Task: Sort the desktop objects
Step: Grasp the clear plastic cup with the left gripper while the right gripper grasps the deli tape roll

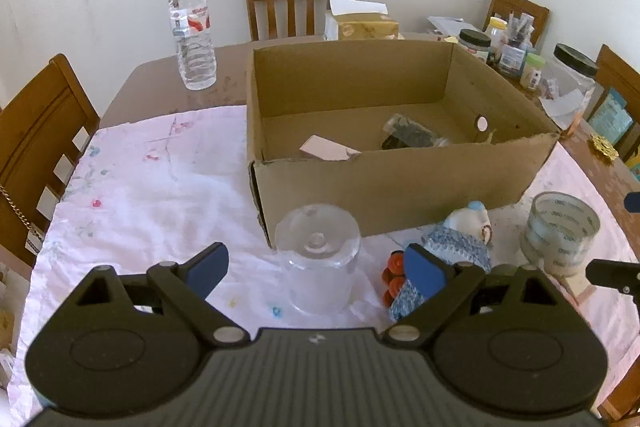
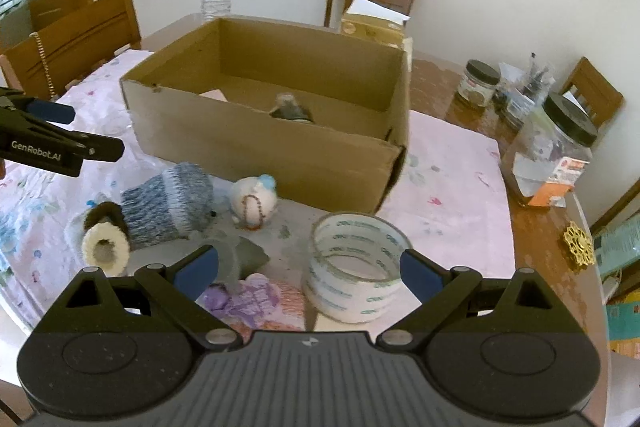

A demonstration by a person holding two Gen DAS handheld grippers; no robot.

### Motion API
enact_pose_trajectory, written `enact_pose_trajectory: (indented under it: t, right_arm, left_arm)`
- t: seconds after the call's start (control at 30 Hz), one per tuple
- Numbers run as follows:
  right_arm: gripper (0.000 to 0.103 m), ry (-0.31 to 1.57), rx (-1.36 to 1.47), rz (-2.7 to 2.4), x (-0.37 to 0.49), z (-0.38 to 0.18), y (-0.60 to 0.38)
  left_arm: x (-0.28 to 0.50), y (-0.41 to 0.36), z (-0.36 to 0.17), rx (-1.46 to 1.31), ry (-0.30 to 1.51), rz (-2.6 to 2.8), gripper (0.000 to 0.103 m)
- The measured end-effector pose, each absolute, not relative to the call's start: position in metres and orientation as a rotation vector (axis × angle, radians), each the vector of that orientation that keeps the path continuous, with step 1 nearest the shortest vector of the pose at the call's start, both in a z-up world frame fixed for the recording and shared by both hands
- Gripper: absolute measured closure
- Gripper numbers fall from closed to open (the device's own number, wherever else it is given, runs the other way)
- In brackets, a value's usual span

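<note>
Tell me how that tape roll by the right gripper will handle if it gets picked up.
The tape roll is a hollow ring, so probably light. It lies flat on the cloth, so it shouldn't roll unless tipped on edge. Its glossy side may slip between the open right gripper fingers.

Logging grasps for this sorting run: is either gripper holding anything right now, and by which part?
Nothing is held. The left gripper is open around the clear cup, the right gripper open near the tape roll.

The right tongs [image 2: 310,273] hang spread wide over the desk [image 2: 460,163], a roll of clear tape [image 2: 354,263] standing between their fingers. Beyond sits an open cardboard box [image 2: 272,143], with a knitted sock [image 2: 168,205] at its left.
</note>
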State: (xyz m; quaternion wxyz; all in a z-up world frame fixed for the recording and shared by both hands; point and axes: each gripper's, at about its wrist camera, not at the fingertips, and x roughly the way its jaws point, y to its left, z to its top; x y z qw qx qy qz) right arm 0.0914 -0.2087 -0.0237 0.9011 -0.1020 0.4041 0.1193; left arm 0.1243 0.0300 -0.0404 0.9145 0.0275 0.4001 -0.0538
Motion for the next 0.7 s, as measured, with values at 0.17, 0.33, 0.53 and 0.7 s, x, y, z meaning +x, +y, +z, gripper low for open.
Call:
enact_pose_trajectory:
  t: [0.17, 0.33, 0.53, 0.7]
  right_arm:
    - [0.004, 0.843, -0.197, 0.234, 0.100, -0.026, -0.218]
    - [0.004, 0.864, -0.186, 0.227, 0.112, -0.032, -0.226]
    - [0.004, 0.903, -0.178, 0.226, 0.128, -0.045, -0.233]
    - [0.004, 0.929, -0.157, 0.231, 0.141, -0.055, -0.238]
  left_arm:
    - [0.134, 0.027, -0.046, 0.060, 0.841, -0.105, 0.012]
    - [0.143, 0.027, -0.054, 0.042, 0.878, -0.105, 0.030]
    - [0.151, 0.026, -0.064, 0.031, 0.920, -0.107, 0.043]
    - [0.156, 0.030, -0.067, -0.003, 0.944, -0.102, 0.048]
